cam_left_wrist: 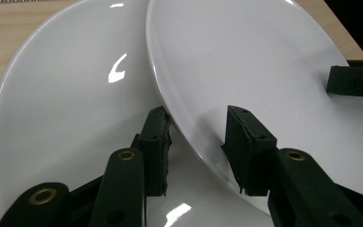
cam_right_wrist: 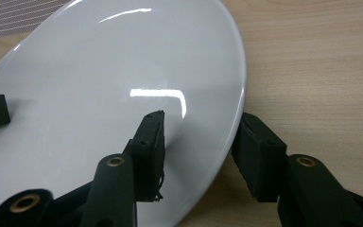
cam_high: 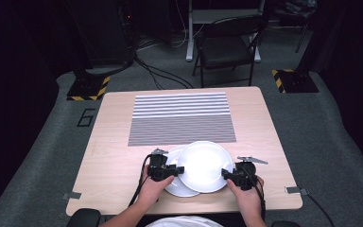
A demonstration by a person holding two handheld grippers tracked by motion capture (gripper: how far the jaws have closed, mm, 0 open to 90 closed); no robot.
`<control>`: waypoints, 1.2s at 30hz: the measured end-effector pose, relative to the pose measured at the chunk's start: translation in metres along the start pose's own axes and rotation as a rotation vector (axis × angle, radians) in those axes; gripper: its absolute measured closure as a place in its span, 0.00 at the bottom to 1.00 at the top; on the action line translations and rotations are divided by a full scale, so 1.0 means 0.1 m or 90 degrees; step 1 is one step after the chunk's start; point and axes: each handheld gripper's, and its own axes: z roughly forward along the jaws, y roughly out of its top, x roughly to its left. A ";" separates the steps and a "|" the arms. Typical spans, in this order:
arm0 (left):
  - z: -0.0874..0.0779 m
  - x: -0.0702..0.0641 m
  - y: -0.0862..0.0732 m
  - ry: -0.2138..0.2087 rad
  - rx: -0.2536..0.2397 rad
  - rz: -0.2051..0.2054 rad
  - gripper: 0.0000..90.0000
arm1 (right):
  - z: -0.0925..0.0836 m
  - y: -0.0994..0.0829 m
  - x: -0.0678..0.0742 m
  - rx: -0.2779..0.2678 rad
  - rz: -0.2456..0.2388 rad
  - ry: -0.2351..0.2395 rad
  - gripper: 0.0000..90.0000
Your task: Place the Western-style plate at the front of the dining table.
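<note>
Low in the frame's centre, both the left gripper (cam_high: pixel 176 170) and the right gripper (cam_high: pixel 227 174) straddled the upper white plate's (cam_high: pixel 204 165) rim, jaws released; it overlapped a lower plate (cam_high: pixel 178 188).

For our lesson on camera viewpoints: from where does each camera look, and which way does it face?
High view: above the table's near edge, facing forward and down; forearms, hands, both tongs.
Left gripper view: on the left tongs, along its jaws astride the upper plate, lower plate beneath.
Right gripper view: on the right tongs, jaws astride that plate's opposite rim.
Shared: the upper plate.
</note>
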 end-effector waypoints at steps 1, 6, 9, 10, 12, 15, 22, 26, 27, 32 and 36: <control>0.00 0.00 0.00 0.000 0.004 0.001 0.67 | 0.00 0.00 0.01 0.002 0.001 0.001 0.60; 0.00 0.00 0.00 0.000 0.009 -0.004 0.67 | -0.01 0.01 0.00 0.000 0.012 0.007 0.60; 0.00 -0.01 0.00 0.000 0.009 -0.009 0.67 | 0.00 0.01 0.01 0.002 0.014 0.007 0.60; 0.00 -0.01 0.00 0.001 0.008 -0.010 0.67 | 0.00 0.01 0.01 0.003 0.015 0.006 0.60; -0.01 0.00 0.00 0.003 0.010 -0.009 0.66 | 0.00 0.01 0.01 0.004 0.015 0.006 0.60; -0.01 0.01 0.01 0.004 0.010 -0.006 0.66 | 0.00 0.01 0.03 0.003 0.017 0.007 0.60; -0.06 0.03 0.04 0.005 -0.004 -0.013 0.66 | 0.00 0.02 0.06 0.000 0.014 0.011 0.60; -0.08 0.03 0.06 0.008 -0.004 -0.008 0.66 | 0.00 0.04 0.08 -0.007 0.011 0.014 0.60; -0.08 0.03 0.06 0.008 -0.005 -0.009 0.66 | -0.01 0.04 0.09 -0.008 0.009 0.015 0.60; -0.12 0.03 0.09 0.003 -0.015 -0.013 0.66 | -0.05 0.08 0.12 -0.018 0.004 0.017 0.60; -0.15 0.03 0.11 0.004 -0.021 -0.010 0.66 | -0.07 0.11 0.14 -0.024 -0.001 0.016 0.60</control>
